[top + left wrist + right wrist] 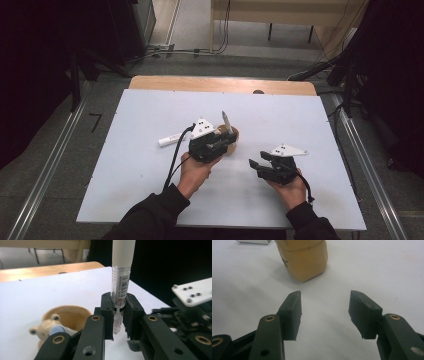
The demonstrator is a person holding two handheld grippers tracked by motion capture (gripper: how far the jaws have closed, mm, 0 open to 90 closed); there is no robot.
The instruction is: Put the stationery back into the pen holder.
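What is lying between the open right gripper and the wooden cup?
Nothing: in the right gripper view, bare white table lies between the right gripper and the wooden cup.

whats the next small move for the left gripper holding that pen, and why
Probably carry the pen over the wooden holder and lower it in. The left gripper is shut on the pen, which stands upright, with the holder's open mouth just beside it. The right gripper is open and holds nothing.

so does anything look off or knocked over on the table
Nothing looks spilled or damaged. The left gripper holds a pen upright by the wooden cup, the cap lies loose on the table, and the right gripper is open and holds nothing.
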